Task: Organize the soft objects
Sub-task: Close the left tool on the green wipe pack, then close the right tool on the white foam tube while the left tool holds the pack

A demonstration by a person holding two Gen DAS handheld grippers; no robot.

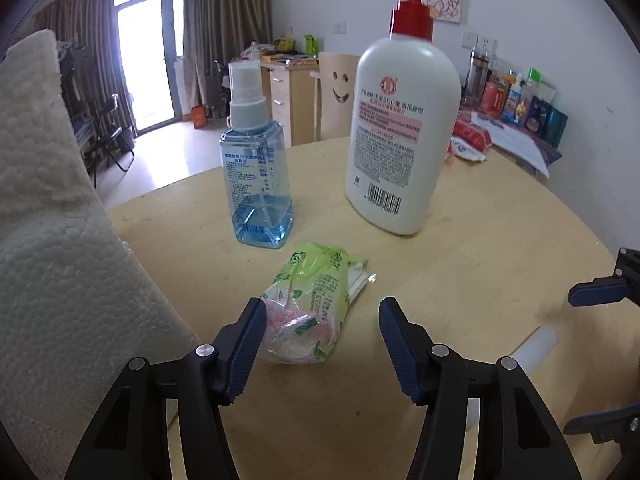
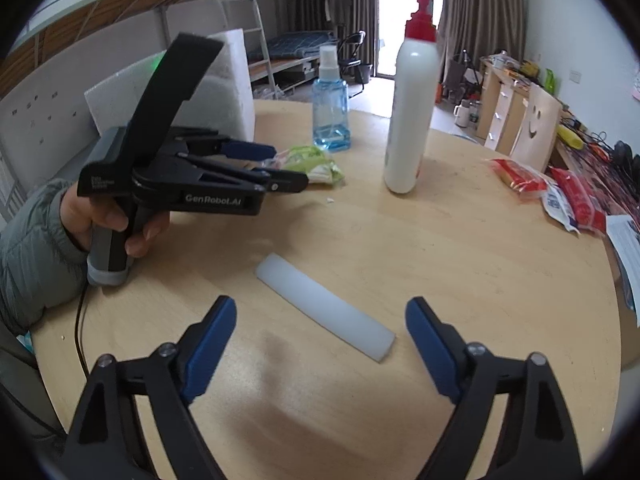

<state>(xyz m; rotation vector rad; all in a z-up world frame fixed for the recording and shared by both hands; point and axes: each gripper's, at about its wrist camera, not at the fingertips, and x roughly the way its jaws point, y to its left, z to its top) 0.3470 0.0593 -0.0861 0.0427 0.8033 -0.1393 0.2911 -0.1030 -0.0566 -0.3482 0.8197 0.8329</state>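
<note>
Left wrist view: left gripper (image 1: pixel 322 334), jaws apart, straddles the crinkled green-and-pink plastic tissue packet (image 1: pixel 310 306); grasp approach, closure needed next. Right wrist view: right gripper (image 2: pixel 320 340), jaws wide apart, brackets the white translucent soft strip (image 2: pixel 324 306) ahead; descent required.

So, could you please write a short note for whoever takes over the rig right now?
Left gripper: open, jaws around the near end of the green tissue pack, which lies flat on the table; the left pad is at the pack's edge, the right pad clear of it.
Right gripper: open, empty, hovering over the white foam strip lying on the table.
The spray bottle and lotion bottle stand behind the pack; the white foam block stands at the table's edge.
Done: nothing picked up yet.
Left: grasp the pack and the strip, then put them in place.
</note>
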